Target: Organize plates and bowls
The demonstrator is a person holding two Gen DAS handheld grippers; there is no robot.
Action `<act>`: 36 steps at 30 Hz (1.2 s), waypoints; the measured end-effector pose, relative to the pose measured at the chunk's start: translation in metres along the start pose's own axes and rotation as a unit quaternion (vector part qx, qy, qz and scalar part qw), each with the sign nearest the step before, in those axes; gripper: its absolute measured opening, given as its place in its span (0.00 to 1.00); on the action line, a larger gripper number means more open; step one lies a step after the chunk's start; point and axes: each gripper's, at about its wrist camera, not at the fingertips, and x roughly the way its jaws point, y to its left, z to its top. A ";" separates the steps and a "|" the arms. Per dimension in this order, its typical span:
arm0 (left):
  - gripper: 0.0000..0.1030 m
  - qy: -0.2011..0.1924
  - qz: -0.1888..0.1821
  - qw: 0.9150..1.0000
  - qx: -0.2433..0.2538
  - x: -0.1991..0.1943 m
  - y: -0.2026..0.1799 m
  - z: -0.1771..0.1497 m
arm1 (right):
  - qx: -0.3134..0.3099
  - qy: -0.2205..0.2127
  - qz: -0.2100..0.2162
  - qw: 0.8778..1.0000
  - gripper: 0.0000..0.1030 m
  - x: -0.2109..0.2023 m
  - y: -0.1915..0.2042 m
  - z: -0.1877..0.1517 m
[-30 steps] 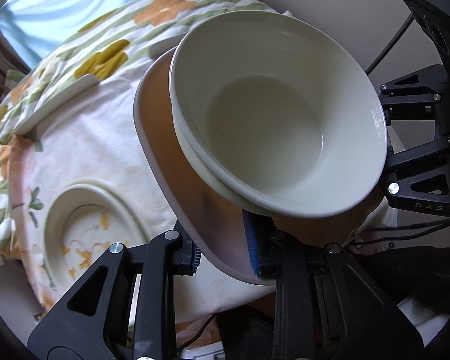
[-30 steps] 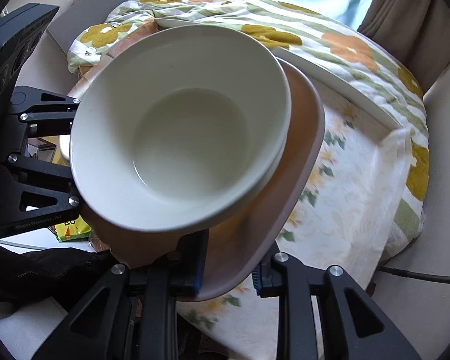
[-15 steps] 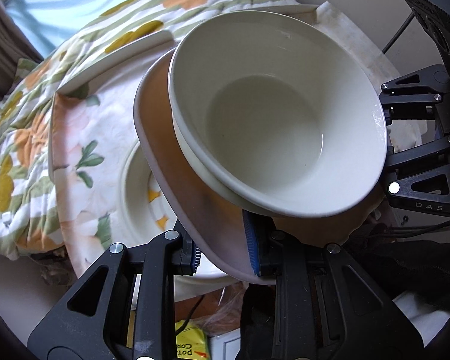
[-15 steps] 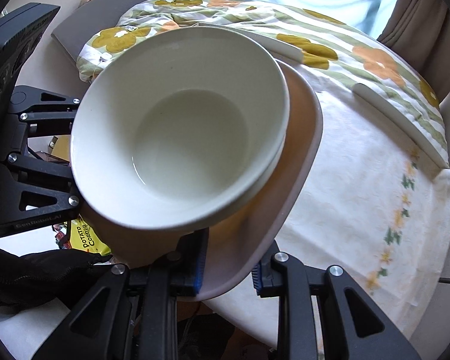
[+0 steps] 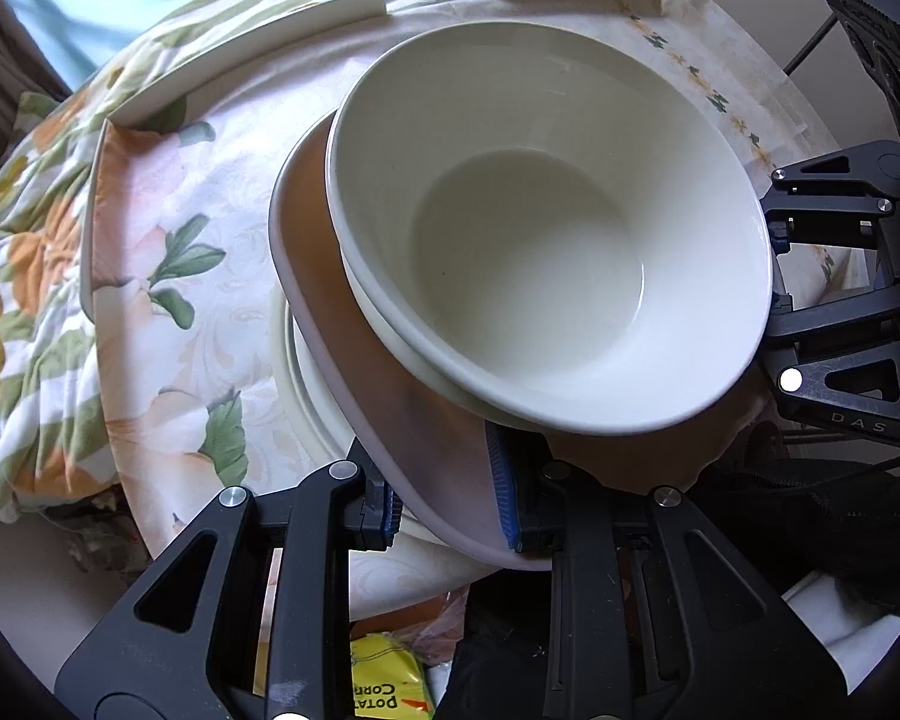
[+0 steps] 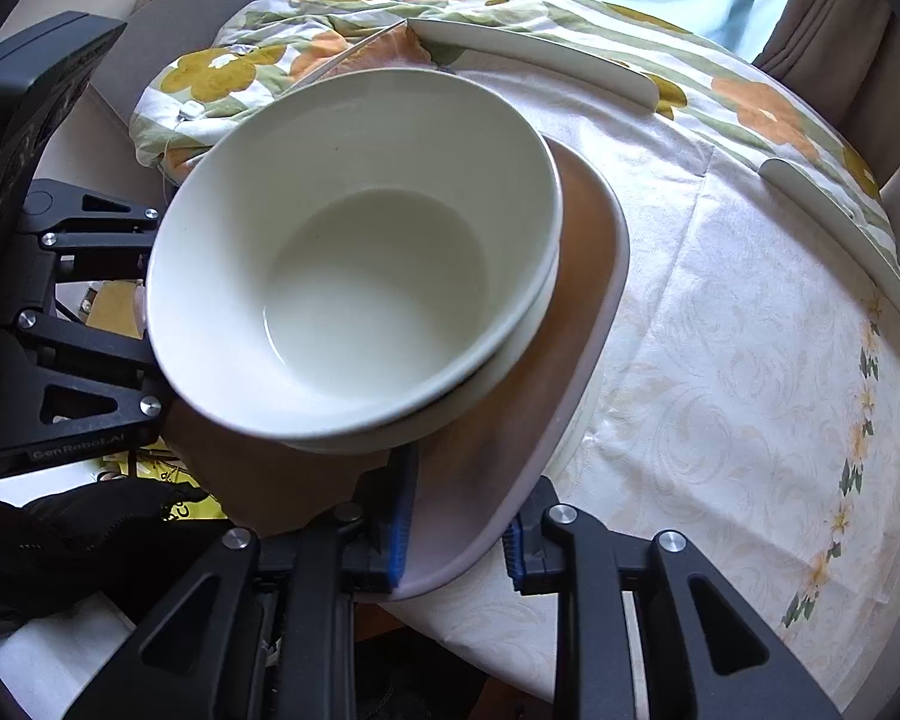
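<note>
My left tongs (image 5: 450, 510) and right tongs (image 6: 456, 531) each clamp opposite edges of the brown plate (image 5: 426, 450), two stacked white bowls (image 5: 534, 252) on it, above the counter (image 6: 750, 396).

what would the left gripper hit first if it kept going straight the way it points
Probably the cream plate lying on the tablecloth, just beyond the brown plate the left gripper grips; depth is unclear.

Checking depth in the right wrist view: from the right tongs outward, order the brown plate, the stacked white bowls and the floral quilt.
1. Brown plate, clamped in the right tongs.
2. Stacked white bowls, on the plate, just beyond.
3. Floral quilt, bunched at the table's far edge.
</note>
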 end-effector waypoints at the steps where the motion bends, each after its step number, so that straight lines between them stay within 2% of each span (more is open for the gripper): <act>1: 0.21 -0.001 0.000 1.000 0.001 -0.001 -0.003 0.000 | 0.000 0.001 -0.003 1.000 0.22 0.002 0.001 0.000; 8: 0.21 -0.007 -0.003 1.000 0.006 0.005 0.003 0.001 | 0.018 -0.004 -0.013 1.000 0.22 0.005 0.000 0.003; 16: 0.21 0.013 -0.009 1.000 0.013 0.007 0.005 0.009 | 0.035 0.011 -0.021 0.999 0.22 0.006 -0.001 0.007; 20: 0.22 0.029 0.004 0.999 0.024 0.006 0.001 0.012 | 0.033 0.023 -0.026 0.999 0.22 0.007 0.000 0.010; 26: 0.24 0.048 -0.002 0.999 0.026 -0.004 0.004 0.015 | 0.052 0.041 -0.003 0.998 0.28 0.004 -0.004 0.011; 28: 0.31 0.051 -0.002 0.998 0.029 -0.008 0.003 0.015 | 0.055 0.044 0.003 0.997 0.32 0.002 -0.004 0.011; 29: 0.44 0.053 -0.004 0.998 0.031 -0.010 0.002 0.015 | 0.058 0.045 0.003 0.997 0.37 0.000 -0.003 0.011; 30: 0.67 0.054 -0.007 0.998 0.033 -0.013 0.000 0.015 | 0.062 0.048 0.001 0.997 0.41 -0.002 -0.003 0.011; 31: 0.77 0.054 -0.012 0.998 0.034 -0.015 -0.001 0.015 | 0.068 0.050 -0.002 0.996 0.42 -0.005 -0.004 0.011; 32: 0.80 0.046 -0.013 0.998 0.035 -0.021 -0.003 0.014 | 0.075 0.052 -0.001 0.996 0.42 -0.009 -0.005 0.011; 36: 0.80 0.040 -0.034 0.998 0.023 -0.035 0.002 0.012 | 0.096 0.049 -0.005 0.994 0.42 -0.021 -0.006 0.005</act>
